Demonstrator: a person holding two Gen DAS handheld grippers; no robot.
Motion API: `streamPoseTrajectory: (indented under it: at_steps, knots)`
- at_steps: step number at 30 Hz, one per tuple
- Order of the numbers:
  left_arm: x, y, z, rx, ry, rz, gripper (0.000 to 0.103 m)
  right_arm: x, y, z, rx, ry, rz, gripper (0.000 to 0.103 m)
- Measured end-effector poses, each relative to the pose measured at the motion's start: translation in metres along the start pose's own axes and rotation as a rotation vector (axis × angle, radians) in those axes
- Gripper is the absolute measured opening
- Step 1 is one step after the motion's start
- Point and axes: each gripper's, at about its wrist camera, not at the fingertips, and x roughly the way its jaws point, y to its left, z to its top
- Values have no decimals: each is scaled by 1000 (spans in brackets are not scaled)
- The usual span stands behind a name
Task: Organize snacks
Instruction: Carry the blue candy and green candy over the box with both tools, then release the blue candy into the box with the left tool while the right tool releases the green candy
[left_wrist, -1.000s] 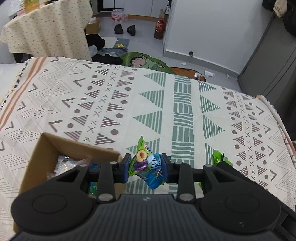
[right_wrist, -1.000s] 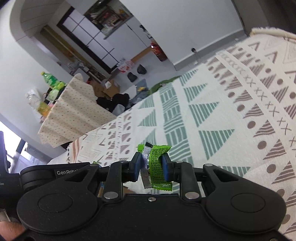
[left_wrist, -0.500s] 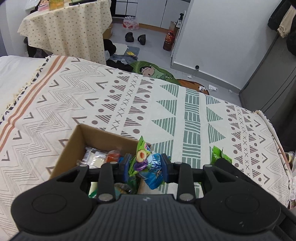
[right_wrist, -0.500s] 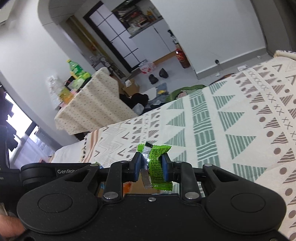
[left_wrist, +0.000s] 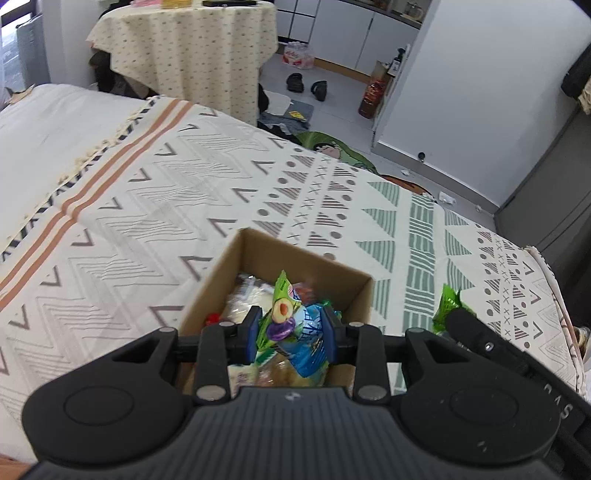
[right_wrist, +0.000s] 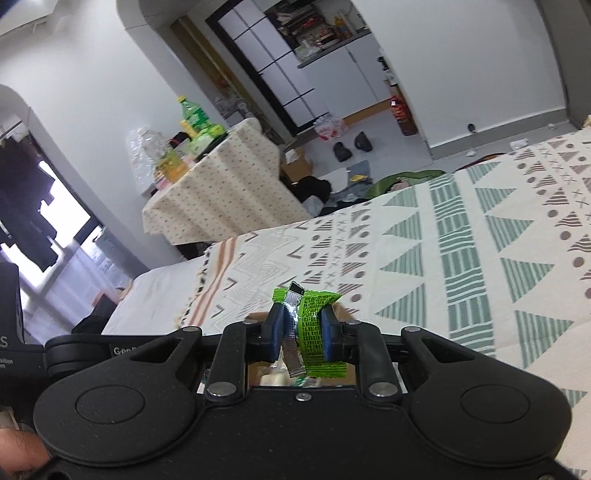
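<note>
My left gripper (left_wrist: 291, 334) is shut on a blue and green snack packet (left_wrist: 295, 328) with fruit printed on it, held right over an open cardboard box (left_wrist: 218, 280). Several wrapped snacks lie inside the box. My right gripper (right_wrist: 302, 338) is shut on a bright green snack packet (right_wrist: 314, 325) with a silver edge. Just under that gripper a strip of the box's rim (right_wrist: 258, 316) shows. In the left wrist view the green packet (left_wrist: 447, 302) and the right gripper's black body (left_wrist: 491, 347) appear just right of the box.
The box sits on a bed with a patterned cream blanket (left_wrist: 147, 206). Beyond the bed's far edge stand a table under a dotted cloth (left_wrist: 192, 48), shoes and clutter on the floor (left_wrist: 306, 83), and a white wall (left_wrist: 480, 92). A hand (right_wrist: 18, 454) shows at the lower left.
My left gripper has carried its packet leftwards from beside the box to over its opening. My right gripper has swung left with the green packet, reaching the box's edge.
</note>
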Motion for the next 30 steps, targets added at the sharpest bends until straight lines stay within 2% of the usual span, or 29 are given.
streamPoseTrajectory:
  at_steps: [5,12,14,17,19,23,25,29,30]
  knots:
    - [-6,18,-5,-33,0,2,33,6,15,-8,-17,33,40,20]
    - [-1,35,-11,-54,38,-8,33,14,28,-15,-35,77,54,20]
    - [-1,38,-15,-51,43,10,33,16,31,-18,-34,90,53,20]
    - [3,45,-20,-47,60,39,38,19,33,-23,-35,116,54,20]
    - [5,53,-22,-72,82,38,46,21,37,-26,-37,135,50,21]
    - [-1,64,-22,-108,83,26,50,20,47,-34,-45,152,50,21]
    - [-6,67,-21,-108,83,13,56,19,54,-38,-62,168,33,23]
    - [-18,73,-19,-101,72,-4,69,12,64,-38,-52,177,37,32]
    - [-21,75,-19,-100,68,-10,72,9,66,-37,-53,172,30,39]
